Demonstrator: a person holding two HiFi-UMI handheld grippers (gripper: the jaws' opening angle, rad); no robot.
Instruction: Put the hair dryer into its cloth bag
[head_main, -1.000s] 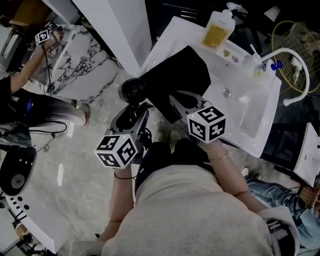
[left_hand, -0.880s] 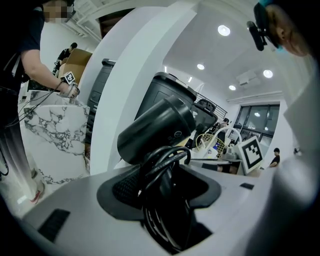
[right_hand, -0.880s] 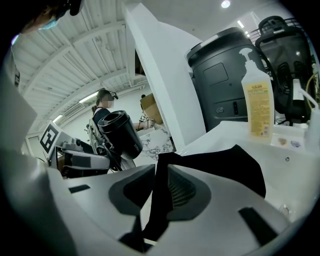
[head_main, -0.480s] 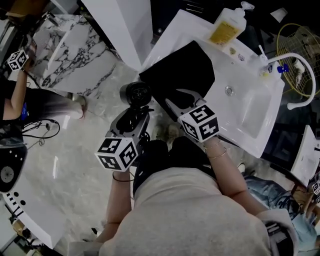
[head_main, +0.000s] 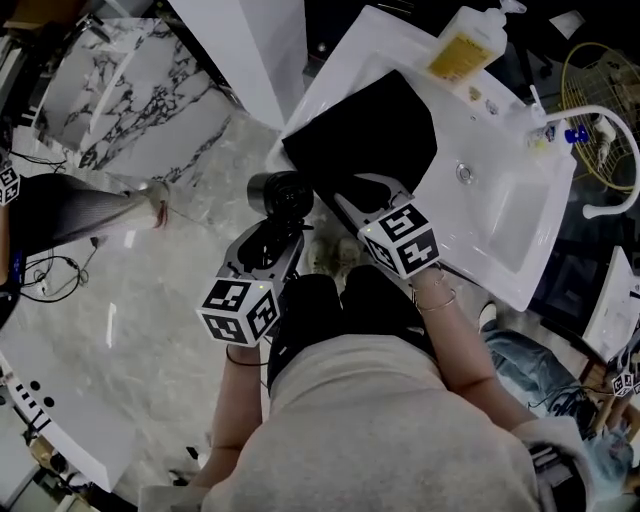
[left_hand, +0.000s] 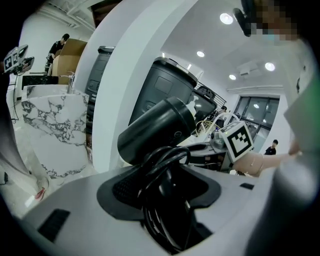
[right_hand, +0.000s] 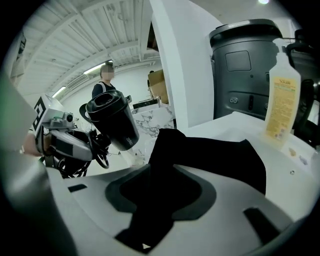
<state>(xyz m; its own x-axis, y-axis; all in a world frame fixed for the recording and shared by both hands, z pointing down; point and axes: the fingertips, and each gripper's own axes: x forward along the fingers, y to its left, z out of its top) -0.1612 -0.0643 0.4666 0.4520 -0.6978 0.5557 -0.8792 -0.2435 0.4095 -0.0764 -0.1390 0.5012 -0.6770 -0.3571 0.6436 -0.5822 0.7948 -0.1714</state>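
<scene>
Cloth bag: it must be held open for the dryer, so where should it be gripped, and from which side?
Probably its near edge, from the person's side: the cloth bag lies flat on the sink top, and only that edge droops past the rim, free to pinch.

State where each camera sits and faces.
Head view: on the person's head, facing steeply down at the sink; torso, left gripper and right gripper show.
Left gripper view: on it, facing along jaws shut on the hair dryer; right gripper shows.
Right gripper view: on it, facing along jaws that have just been opening, cloth bag between them; left gripper shows.
Shared: both gripper views show the hair dryer.
</scene>
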